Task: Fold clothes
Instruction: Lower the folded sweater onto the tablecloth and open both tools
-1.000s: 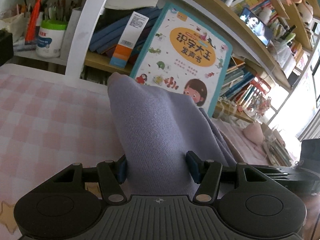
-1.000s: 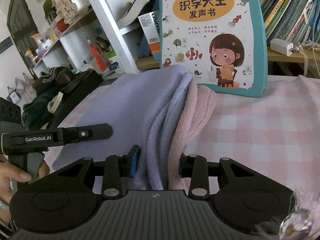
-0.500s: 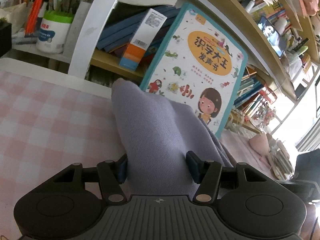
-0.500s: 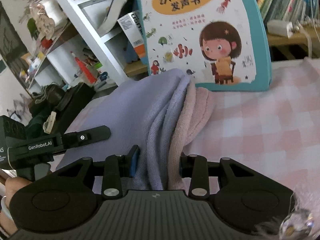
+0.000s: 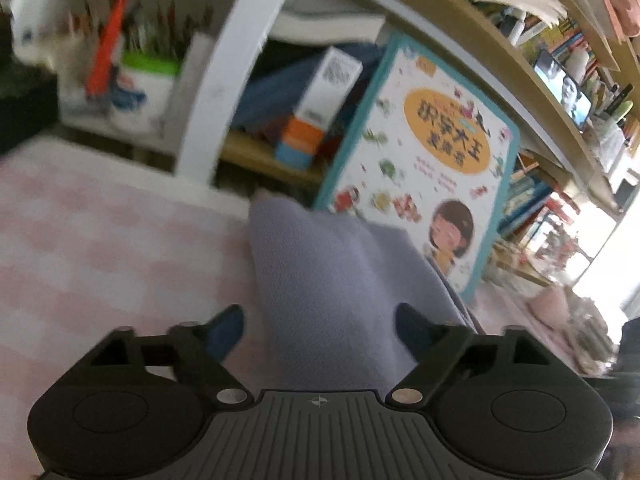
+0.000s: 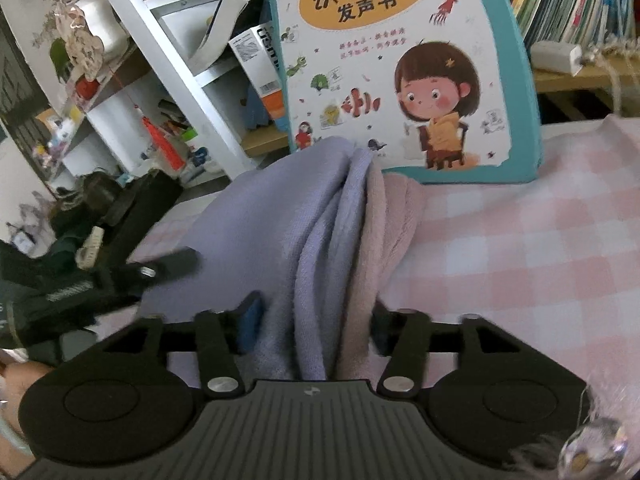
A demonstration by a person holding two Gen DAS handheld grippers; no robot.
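Garment (image 5: 336, 280): lilac and pink, folded, lying on the checked table (image 5: 100, 248) before the picture book (image 6: 400, 64) | left tongs (image 5: 320, 330): just opened, cloth between but loose | right tongs (image 6: 316, 320): just opened, clear of the bundle | fold being released.

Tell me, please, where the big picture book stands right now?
The picture book stands upright at the far edge of the checked cloth, leaning against the bookshelf, directly behind the folded garment.

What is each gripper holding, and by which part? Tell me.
Nothing is gripped. Both the left gripper and right gripper have just been opening; the folded lavender garment lies loose between their jaws.
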